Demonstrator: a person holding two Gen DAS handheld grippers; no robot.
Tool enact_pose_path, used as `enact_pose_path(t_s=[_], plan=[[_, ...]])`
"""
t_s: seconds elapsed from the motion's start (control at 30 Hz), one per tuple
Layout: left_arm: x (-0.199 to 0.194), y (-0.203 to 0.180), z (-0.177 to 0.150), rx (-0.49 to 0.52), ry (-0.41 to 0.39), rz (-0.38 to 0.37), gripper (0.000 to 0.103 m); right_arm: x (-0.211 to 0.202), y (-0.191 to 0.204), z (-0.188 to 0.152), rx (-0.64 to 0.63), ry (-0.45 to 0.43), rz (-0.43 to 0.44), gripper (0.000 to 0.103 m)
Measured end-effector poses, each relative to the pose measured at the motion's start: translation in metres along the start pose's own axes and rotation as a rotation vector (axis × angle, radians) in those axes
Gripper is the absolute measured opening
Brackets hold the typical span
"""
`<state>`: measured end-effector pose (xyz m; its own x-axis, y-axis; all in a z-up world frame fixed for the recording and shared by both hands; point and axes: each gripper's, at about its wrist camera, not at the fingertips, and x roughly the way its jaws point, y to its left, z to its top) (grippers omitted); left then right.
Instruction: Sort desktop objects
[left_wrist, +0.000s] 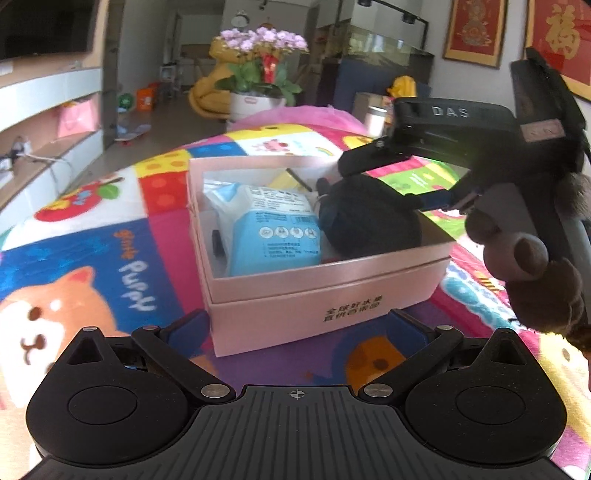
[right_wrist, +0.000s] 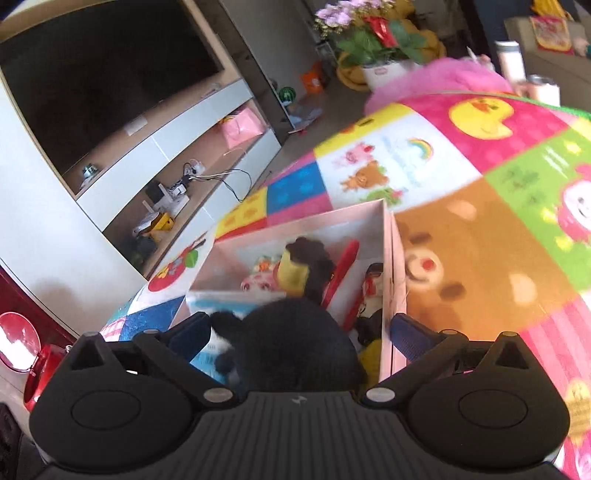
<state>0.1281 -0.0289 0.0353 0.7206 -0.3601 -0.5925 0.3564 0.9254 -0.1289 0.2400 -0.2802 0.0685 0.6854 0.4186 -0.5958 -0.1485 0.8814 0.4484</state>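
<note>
Your left gripper (left_wrist: 295, 328) gapes empty before the pink box (left_wrist: 332, 291); your right gripper (right_wrist: 299, 332) spreads wide around a black plush (right_wrist: 295, 343) mid-frame, blue packet (left_wrist: 273, 229) beside it.

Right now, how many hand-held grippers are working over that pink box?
2. The left hand-held gripper sits open before the pink box; the right hand-held gripper reaches in around a black fuzzy toy.

A potted plant with purple flowers (left_wrist: 264, 66) is standing on the floor beyond the patchwork cartoon blanket (left_wrist: 92, 236), with a yellow seat (left_wrist: 207, 99) curving behind it. A dark television screen (right_wrist: 103, 81) is hanging above pale shelving (right_wrist: 173, 173), where a pink gift bag (right_wrist: 242, 127) is sitting. Red framed pictures (left_wrist: 474, 31) are hanging on the far wall.
</note>
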Motion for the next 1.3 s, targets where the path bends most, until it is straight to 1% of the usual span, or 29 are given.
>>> enact_pose_path(t_s=[0.07,0.13,0.2,0.27,0.37,0.43,0.53,0.6,0.67,0.73,0.8,0.9,1.0,1.13,1.17,1.2,1.23,1.3], plan=[[-0.001,0.005,0.000,-0.014,0.000,0.029,0.103,0.009,0.004,0.003,-0.003,0.007,0.030,0.103],[-0.006,0.009,-0.002,-0.038,0.008,0.059,0.103,0.009,0.010,0.006,-0.010,0.001,0.040,0.103],[-0.015,0.009,-0.005,-0.048,0.012,0.106,0.103,-0.004,0.017,0.005,-0.025,-0.059,0.001,0.103],[-0.029,0.009,-0.012,-0.058,0.008,0.159,0.103,-0.028,0.026,-0.003,-0.068,-0.106,-0.032,0.103],[-0.050,0.009,-0.024,-0.114,0.006,0.206,0.103,-0.068,0.036,-0.033,-0.157,-0.121,-0.043,0.103],[-0.063,0.010,-0.031,-0.137,0.014,0.207,0.103,-0.087,0.038,-0.062,-0.178,-0.087,-0.046,0.103],[-0.083,0.005,-0.045,-0.122,0.027,0.197,0.103,-0.110,0.036,-0.108,-0.156,-0.025,-0.048,0.103],[-0.096,0.002,-0.054,-0.103,0.036,0.208,0.103,-0.119,0.035,-0.135,-0.144,0.011,-0.044,0.103],[-0.107,0.000,-0.062,-0.101,0.035,0.237,0.103,-0.123,0.036,-0.155,-0.160,0.008,-0.078,0.103],[-0.110,-0.004,-0.067,-0.113,0.032,0.274,0.103,-0.118,0.041,-0.166,-0.210,-0.011,-0.129,0.103],[-0.107,-0.008,-0.070,-0.131,0.029,0.307,0.103,-0.109,0.044,-0.169,-0.254,-0.012,-0.187,0.103],[-0.095,-0.016,-0.069,-0.140,0.008,0.305,0.103,-0.098,0.045,-0.168,-0.287,-0.014,-0.235,0.103],[-0.074,-0.023,-0.065,-0.116,-0.004,0.320,0.103,-0.081,0.039,-0.161,-0.296,0.003,-0.256,0.103],[-0.051,-0.014,-0.061,-0.172,-0.010,0.399,0.103,-0.055,0.041,-0.151,-0.371,0.072,-0.278,0.103],[-0.047,-0.011,-0.062,-0.182,0.000,0.413,0.103,-0.054,0.042,-0.151,-0.383,0.063,-0.282,0.103],[-0.043,-0.008,-0.064,-0.191,0.027,0.424,0.103,-0.053,0.042,-0.152,-0.375,0.058,-0.283,0.103],[-0.044,-0.009,-0.064,-0.184,0.023,0.426,0.103,-0.053,0.040,-0.154,-0.355,0.040,-0.281,0.103],[-0.044,-0.012,-0.064,-0.170,0.029,0.431,0.103,-0.055,0.039,-0.161,-0.360,-0.005,-0.283,0.103]])
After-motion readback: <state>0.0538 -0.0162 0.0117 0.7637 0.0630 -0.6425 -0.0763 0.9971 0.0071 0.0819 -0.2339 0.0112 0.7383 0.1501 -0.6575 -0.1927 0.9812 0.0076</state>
